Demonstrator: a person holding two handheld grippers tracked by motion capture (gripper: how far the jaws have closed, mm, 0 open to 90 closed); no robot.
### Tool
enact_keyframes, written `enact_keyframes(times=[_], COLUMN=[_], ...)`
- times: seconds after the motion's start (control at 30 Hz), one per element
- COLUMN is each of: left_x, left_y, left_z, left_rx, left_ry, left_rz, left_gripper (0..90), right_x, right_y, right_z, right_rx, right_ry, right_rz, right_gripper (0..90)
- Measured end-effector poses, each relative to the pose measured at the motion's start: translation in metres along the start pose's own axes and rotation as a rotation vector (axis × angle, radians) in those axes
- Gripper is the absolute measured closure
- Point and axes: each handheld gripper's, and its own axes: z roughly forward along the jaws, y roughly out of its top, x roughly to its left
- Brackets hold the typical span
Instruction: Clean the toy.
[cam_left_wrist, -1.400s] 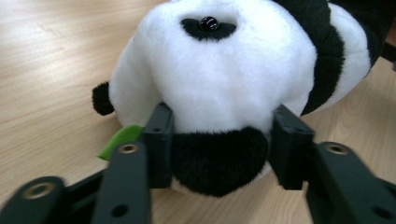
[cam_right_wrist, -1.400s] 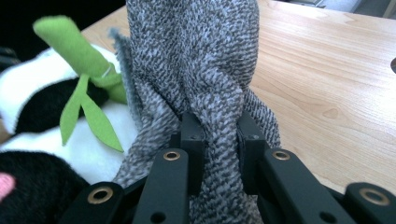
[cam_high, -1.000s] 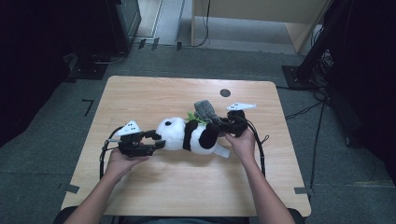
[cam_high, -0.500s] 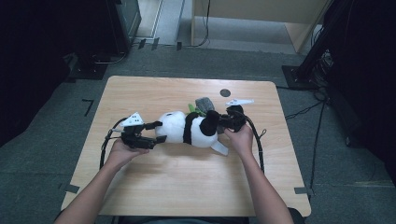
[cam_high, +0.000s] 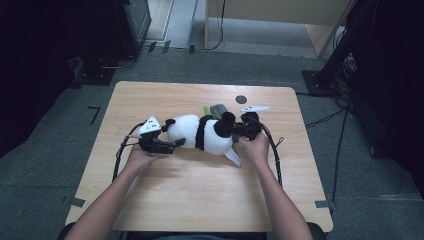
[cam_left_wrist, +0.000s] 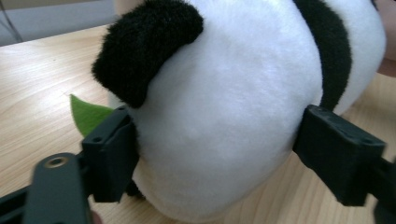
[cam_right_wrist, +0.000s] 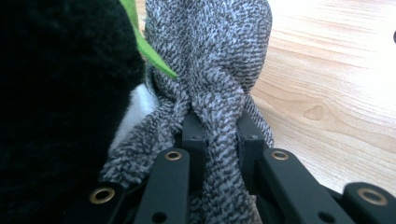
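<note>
On the counter (cam_high: 200, 200), near the middle: a panda (cam_high: 202, 134), flat on its side. At its white end, left tool (cam_high: 172, 145), spread wide, one jaw on each side of the soft body. Just been opening, with the panda between the jaws, brushing the fur but not squeezing it. At the other end, right tool (cam_high: 242, 131), pressed together, pinching a fold of grey cloth (cam_right_wrist: 210, 56). Cloth bunched up right beside the black fur, with a green leaf (cam_right_wrist: 149, 51) poking out between.

Looks like a job of tugging the cloth with the panda held in place. To do it well:

- First close the left tool softly on the white body, low down, to stop any sliding.
- Squeeze just enough to dent the fur, no more.
- Then pull the cloth slowly and straight with the right tool, away from the panda.
- Hold that pinch tight, deep in the fold and not at the edge.
- Watch the leaf, and stop if caught.
- Go easy, no jerks.
</note>
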Motion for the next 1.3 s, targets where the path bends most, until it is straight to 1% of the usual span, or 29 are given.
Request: enact_keyframes(times=[0.03, 0.07, 0.13, 0.17, 0.23, 0.27, 0.33, 0.4, 0.47, 0.53, 0.57, 0.67, 0.77, 0.8, 0.87, 0.93, 0.97, 1.0, 1.07, 1.13, 1.23, 1.3], left_x=[-0.001, -0.001, -0.003, -0.002, -0.002, -0.001, -0.002, -0.002, -0.003, -0.004, -0.004, -0.005, -0.007, -0.007, -0.008, -0.009, -0.009, -0.009, -0.008, -0.009, -0.011, -0.012], left_y=[0.000, 0.001, 0.000, 0.000, 0.000, 0.001, 0.001, 0.002, 0.002, 0.003, 0.003, 0.004, 0.005, 0.005, 0.006, 0.008, 0.008, 0.008, 0.008, 0.009, 0.010, 0.010], left_z=[0.000, 0.000, -0.001, -0.001, -0.001, -0.001, -0.002, -0.003, -0.005, -0.007, -0.007, -0.008, -0.009, -0.009, -0.010, -0.011, -0.012, -0.013, -0.015, -0.016, -0.016, -0.016], left_rx=[0.003, 0.005, 0.007, 0.009, 0.012, 0.013, 0.021, 0.033, 0.046, 0.051, 0.050, 0.057, 0.060, 0.061, 0.066, 0.075, 0.077, 0.076, 0.078, 0.079, 0.078, 0.080], left_ry=[0.010, 0.007, 0.020, 0.023, 0.036, 0.036, 0.040, 0.038, 0.040, 0.039, 0.040, 0.053, 0.059, 0.062, 0.068, 0.082, 0.086, 0.092, 0.095, 0.105, 0.110, 0.115], left_rz=[-0.008, -0.015, -0.015, -0.029, -0.040, -0.048, -0.049, -0.051, -0.038, -0.047, -0.057, -0.066, -0.079, -0.079, -0.099, -0.112, -0.122, -0.123, -0.134, -0.133, -0.128, -0.134], left_gripper=[25.1, 28.0, 33.0, 34.4, 35.3, 35.6, 36.7, 42.3, 46.8, 49.4, 49.8, 49.8, 50.0, 50.1, 50.2, 50.0, 49.9, 50.0, 50.0, 50.1, 50.1, 50.1], right_x=[0.000, 0.000, 0.000, 0.000, 0.000, 0.000, 0.000, -0.001, 0.000, 0.000, 0.000, -0.003, -0.006, -0.007, -0.006, -0.004, -0.003, -0.003, -0.002, -0.001, 0.006, 0.013], right_y=[0.000, 0.000, 0.000, 0.000, 0.000, 0.000, 0.000, 0.000, 0.001, 0.003, 0.004, 0.005, 0.005, 0.005, 0.006, 0.007, 0.008, 0.009, 0.009, 0.010, 0.015, 0.020], right_z=[0.000, 0.000, 0.000, 0.000, -0.001, -0.002, -0.005, -0.009, -0.014, -0.021, -0.025, -0.037, -0.050, -0.054, -0.059, -0.066, -0.068, -0.070, -0.073, -0.077, -0.087, -0.096], right_rx=[0.000, 0.000, -0.001, -0.002, -0.002, -0.002, 0.007, 0.007, 0.001, -0.002, -0.010, -0.020, -0.056, -0.059, -0.062, -0.070, -0.070, -0.064, -0.061, -0.065, -0.073, -0.089], right_ry=[0.000, 0.001, 0.000, -0.001, -0.002, -0.002, -0.002, -0.007, -0.011, -0.023, -0.028, -0.035, -0.034, -0.040, -0.047, -0.055, -0.056, -0.061, -0.059, -0.056, -0.055, -0.053], right_rz=[0.003, 0.004, 0.005, 0.008, 0.007, 0.007, 0.005, 0.006, 0.014, 0.013, 0.014, 0.012, 0.033, 0.035, 0.032, 0.021, 0.015, 0.011, 0.013, 0.017, 0.007, -0.008], right_gripper=[79.4, 79.4, 79.4, 79.4, 79.4, 79.4, 79.3, 79.3, 79.3, 79.3, 79.3, 79.3, 79.3, 79.3, 79.3, 79.3, 79.3, 79.2, 79.3, 79.2, 79.3, 79.3])
